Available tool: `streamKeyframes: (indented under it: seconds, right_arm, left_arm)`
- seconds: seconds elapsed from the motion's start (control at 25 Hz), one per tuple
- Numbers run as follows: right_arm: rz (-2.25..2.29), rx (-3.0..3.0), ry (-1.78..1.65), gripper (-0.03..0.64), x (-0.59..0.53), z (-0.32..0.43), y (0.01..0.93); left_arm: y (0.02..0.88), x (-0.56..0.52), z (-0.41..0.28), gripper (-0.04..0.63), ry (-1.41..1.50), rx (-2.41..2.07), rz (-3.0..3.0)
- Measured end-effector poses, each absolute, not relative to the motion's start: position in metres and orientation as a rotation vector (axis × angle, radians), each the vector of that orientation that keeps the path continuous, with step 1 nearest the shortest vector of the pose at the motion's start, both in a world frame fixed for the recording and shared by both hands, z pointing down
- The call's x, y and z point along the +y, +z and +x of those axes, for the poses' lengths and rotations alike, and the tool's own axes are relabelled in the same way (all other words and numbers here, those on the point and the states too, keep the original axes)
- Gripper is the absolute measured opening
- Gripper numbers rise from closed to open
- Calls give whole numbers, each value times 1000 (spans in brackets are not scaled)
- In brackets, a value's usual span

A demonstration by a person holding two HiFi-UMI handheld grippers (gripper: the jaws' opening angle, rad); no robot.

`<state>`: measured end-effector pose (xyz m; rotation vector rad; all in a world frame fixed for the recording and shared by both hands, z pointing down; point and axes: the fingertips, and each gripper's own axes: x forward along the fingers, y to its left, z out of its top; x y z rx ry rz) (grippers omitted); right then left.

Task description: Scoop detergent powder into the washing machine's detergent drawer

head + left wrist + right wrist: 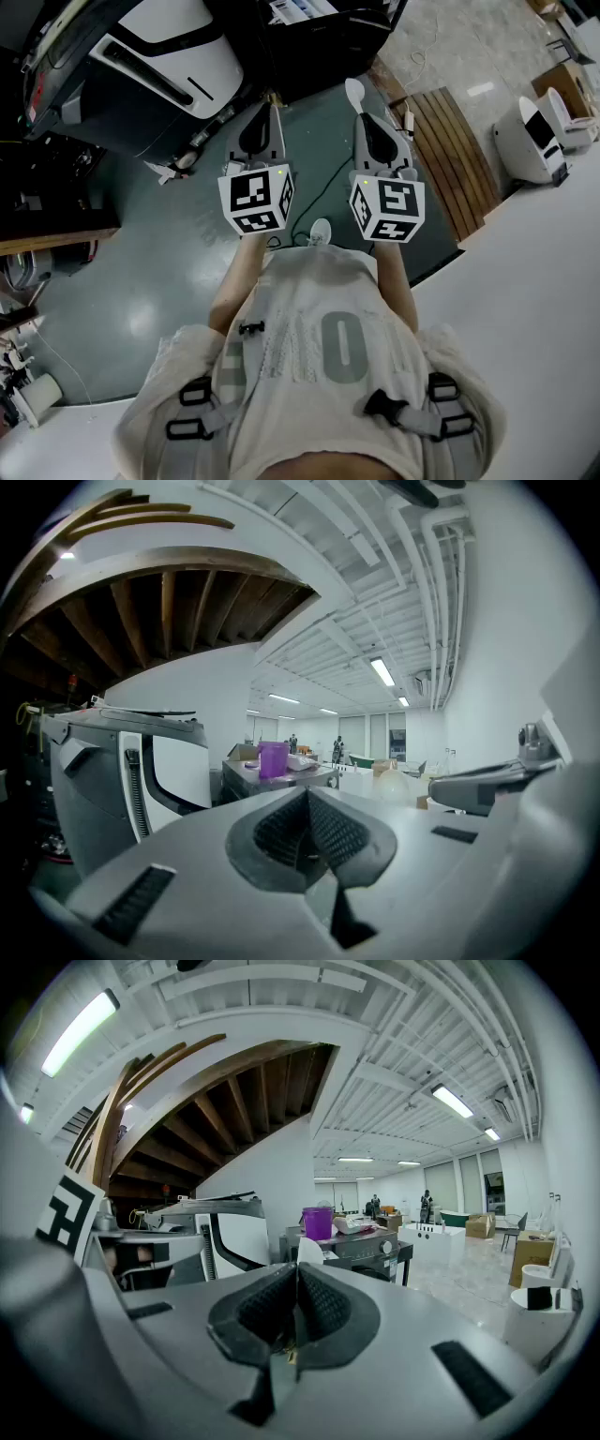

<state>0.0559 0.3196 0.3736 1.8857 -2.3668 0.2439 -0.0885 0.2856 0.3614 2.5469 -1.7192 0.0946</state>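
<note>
My right gripper (364, 120) is held out in front of the person's chest, shut on the handle of a white scoop (354, 91). The scoop's bowl (308, 1251) sticks up just beyond the shut jaws of the right gripper (295, 1288). My left gripper (269, 120) is level beside it, and the left gripper (307, 808) is shut with nothing in it. A grey washing machine (375, 1243) with a round knob stands across the room, with a purple cup (317, 1222) on top. The purple cup (273, 758) also shows in the left gripper view. No detergent or drawer is visible.
A large white and black machine (141, 66) stands at the left on the dark green floor (141, 291). A wooden slatted ramp (450, 159) lies to the right, and a white curved counter (525, 272) runs along the right side. Wooden beams (234, 1101) arch overhead.
</note>
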Motion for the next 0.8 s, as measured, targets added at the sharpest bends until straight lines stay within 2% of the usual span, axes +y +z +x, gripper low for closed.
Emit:
streamKeyframes:
  seconds: [0.8]
  right_arm:
    - [1860, -2369, 313, 11, 311, 68, 393]
  left_arm:
    - [372, 279, -91, 21, 103, -1750, 2503]
